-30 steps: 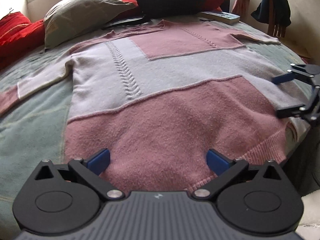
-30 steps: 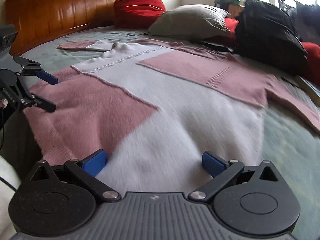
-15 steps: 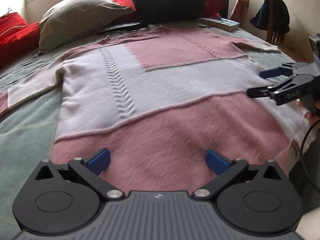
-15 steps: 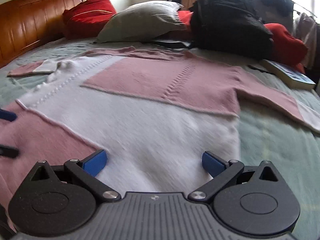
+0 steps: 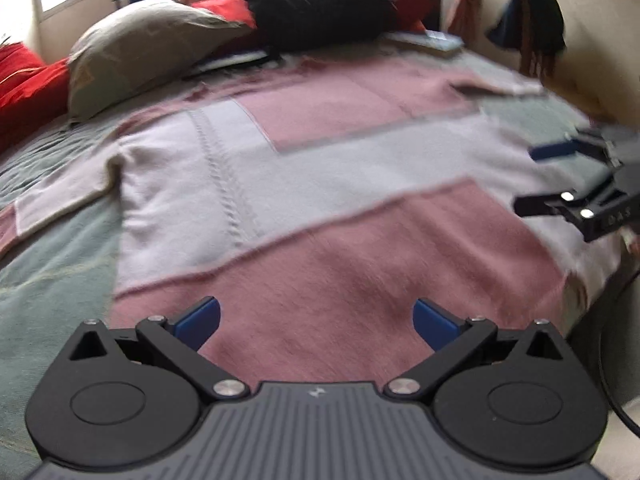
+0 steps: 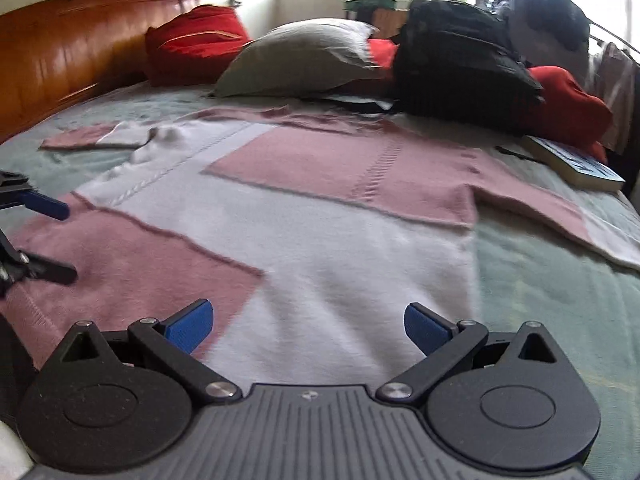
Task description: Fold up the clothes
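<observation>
1. Pink-and-white knit, the sweater (image 6: 320,216) lies spread flat over the green bedspread (image 6: 552,304), hem at the near edge of the bed, neck toward the pillows, a sleeve reaching toward each side edge. Nothing is folded yet.
2. The left gripper (image 5: 316,320) hovers over the pink hem panel with its jaws wide apart, holding nothing; the right gripper (image 6: 308,320) hovers over the white panel beside it, jaws likewise apart. A pinch in mid-panel would likely catch only the top layer and bunch the knit.
3. The hem appears to hang at the near edge, so a careless tug could drag the sweater off the bed.
4. The book (image 6: 576,164) and black bag (image 6: 460,60) sit near the far shoulder; a sleeve swung that way might snag them.
</observation>
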{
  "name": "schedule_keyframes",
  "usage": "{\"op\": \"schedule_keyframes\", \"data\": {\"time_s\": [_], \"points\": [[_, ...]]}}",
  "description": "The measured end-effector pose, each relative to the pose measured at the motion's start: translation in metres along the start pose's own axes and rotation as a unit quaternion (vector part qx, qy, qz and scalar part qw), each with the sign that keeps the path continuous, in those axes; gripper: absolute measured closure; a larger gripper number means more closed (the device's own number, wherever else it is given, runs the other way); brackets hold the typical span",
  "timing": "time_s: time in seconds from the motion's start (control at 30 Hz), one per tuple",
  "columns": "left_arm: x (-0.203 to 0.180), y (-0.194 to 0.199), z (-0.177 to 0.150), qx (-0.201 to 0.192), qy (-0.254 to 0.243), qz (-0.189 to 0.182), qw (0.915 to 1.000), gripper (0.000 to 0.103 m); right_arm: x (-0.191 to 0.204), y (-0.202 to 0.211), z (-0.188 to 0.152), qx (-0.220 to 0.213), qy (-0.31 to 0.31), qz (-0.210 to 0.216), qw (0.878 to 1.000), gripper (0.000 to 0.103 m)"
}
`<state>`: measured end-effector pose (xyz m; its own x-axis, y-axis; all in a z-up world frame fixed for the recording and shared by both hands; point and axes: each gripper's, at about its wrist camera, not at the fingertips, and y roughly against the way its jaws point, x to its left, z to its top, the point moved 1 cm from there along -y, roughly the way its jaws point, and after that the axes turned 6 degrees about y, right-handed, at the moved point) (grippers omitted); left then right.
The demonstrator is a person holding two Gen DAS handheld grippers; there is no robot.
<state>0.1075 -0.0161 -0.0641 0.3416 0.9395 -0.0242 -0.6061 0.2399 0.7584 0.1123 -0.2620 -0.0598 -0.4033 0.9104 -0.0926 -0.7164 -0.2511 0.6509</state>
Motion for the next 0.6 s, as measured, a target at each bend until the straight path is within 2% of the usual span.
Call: {"op": "schedule_keyframes", "data": {"time_s": [0.07,0.13,0.2,0.3,0.53,0.6], "points": [[-0.004,0.000,-0.012,0.003,-0.004,0.011,0.9999,0.001,0.006,0.001,-0.011,0.004,0.002,0.000,1.000,0.000],[-0.001,0.008,-0.023,-0.001,0.009,0.006,0.9999,0.001,0.010,0.007,-0.026,-0.002,-0.002,-0.006,1.000,0.000],[0.002,0.016,-0.031,0.002,0.019,0.002,0.9998,0.001,0.007,0.020,-0.039,-0.007,-0.029,-0.005,1.000,0.000],[0.003,0.023,-0.027,0.006,0.021,0.002,0.9998,0.001,0.003,0.039,-0.058,-0.014,-0.068,-0.004,0.998,0.000],[-0.003,0.019,0.007,-0.034,0.015,-0.008,0.9993,0.001,-0.002,0.047,-0.035,-0.054,-0.107,-0.035,0.992,0.000],[-0.006,0.006,0.008,-0.019,0.021,-0.010,0.9996,0.001,-0.004,0.041,-0.028,-0.056,-0.105,-0.049,0.992,0.000]]}}
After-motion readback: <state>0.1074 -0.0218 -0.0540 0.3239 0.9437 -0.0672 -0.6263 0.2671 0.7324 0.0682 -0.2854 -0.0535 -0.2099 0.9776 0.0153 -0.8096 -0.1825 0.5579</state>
